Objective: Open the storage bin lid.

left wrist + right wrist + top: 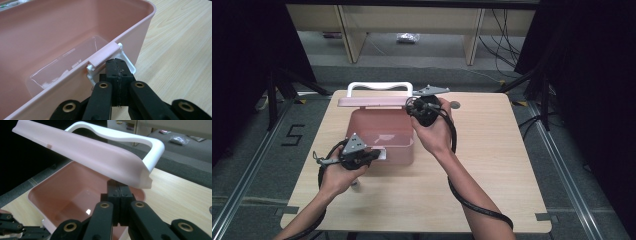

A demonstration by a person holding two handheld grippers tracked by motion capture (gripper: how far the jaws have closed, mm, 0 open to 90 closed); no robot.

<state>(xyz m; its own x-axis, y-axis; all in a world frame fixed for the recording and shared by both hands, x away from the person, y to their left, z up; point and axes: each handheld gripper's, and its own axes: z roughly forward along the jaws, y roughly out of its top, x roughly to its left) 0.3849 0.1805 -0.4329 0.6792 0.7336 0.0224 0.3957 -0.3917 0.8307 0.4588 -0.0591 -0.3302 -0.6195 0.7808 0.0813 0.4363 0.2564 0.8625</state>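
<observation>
A pink plastic box stands open on the wooden table. Its pink lid, which carries a white handle, is raised at the far side. My left gripper is shut, its tips against the white clip below the pink latch tab on the box's front wall. The right gripper is shut too. Its tips sit under the lifted lid's edge, above the empty box. Nothing is clamped between either pair of jaws.
A small grey round thing lies on the table just right of the right hand. Bare tabletop stretches to the right and front of the box. Behind the table there is floor, with wooden furniture legs and cables.
</observation>
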